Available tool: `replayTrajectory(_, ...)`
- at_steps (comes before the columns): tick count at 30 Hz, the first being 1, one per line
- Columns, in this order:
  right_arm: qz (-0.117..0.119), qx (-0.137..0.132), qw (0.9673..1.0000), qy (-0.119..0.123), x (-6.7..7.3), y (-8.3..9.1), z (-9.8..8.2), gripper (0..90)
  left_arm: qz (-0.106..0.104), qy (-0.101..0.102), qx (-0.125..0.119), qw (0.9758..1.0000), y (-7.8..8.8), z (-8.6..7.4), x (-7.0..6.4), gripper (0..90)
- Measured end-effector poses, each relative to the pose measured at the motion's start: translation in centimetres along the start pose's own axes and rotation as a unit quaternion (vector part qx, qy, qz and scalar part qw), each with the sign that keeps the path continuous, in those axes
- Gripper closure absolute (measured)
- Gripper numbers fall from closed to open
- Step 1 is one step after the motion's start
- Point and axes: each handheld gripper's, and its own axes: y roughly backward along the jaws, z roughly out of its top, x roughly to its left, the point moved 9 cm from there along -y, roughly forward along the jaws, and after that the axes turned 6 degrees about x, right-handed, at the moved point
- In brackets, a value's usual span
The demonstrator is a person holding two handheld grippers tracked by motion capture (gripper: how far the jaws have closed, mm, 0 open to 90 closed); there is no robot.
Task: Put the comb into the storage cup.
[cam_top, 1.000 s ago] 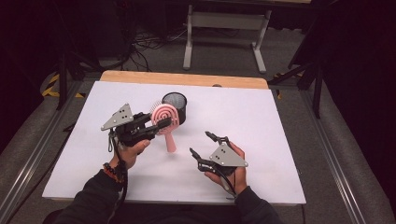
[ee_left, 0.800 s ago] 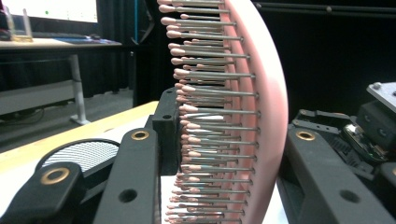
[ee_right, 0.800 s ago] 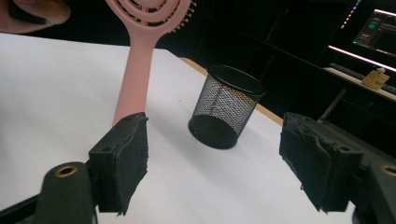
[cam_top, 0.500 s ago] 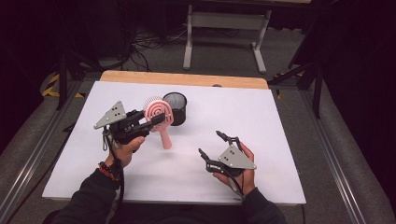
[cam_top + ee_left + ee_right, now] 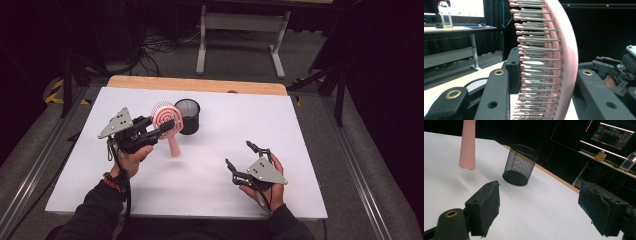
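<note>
Pink hairbrush (image 5: 167, 124) clamped in left hand-held gripper (image 5: 161, 129); right hand-held gripper (image 5: 244, 161) spread wide.

A pink hairbrush (image 5: 167, 125) with a round head hangs above the white table (image 5: 300, 145), head up and handle pointing down, its end clear of the surface; the left gripper view shows rows of thin metal bristles with pink tips (image 5: 534, 60) along the curved pink head, clamped between two black jaws; just beside the head stands a black mesh cup (image 5: 187, 116), upright, open at the top, empty as far as can be seen
</note>
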Motion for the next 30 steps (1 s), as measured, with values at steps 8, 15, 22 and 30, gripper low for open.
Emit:
replayTrajectory(8, -0.017, 0.008, 0.9997, -0.018, -1.4, 0.8, -1.2, 14.9, 0.007, -0.012, -0.003, 0.9999, 0.1, 0.8, 0.2, 62.4)
replayTrajectory(15, -0.03, 0.019, 0.9988, -0.034, -2.6, 1.5, -2.4, 14.3, 0.013, -0.018, -0.018, 0.9996, 0.7, 2.6, 0.7, 62.4)
replayTrajectory(22, -0.04, 0.015, 0.9979, -0.049, -3.5, 2.0, -2.7, 14.1, 0.016, -0.024, -0.02, 0.9994, 0.3, 3.8, 1.0, 62.4)
replayTrajectory(30, -0.047, 0.017, 0.9976, -0.047, -3.6, 2.0, -2.9, 13.8, 0.023, -0.027, -0.032, 0.9989, -0.2, 5.7, 1.8, 62.4)
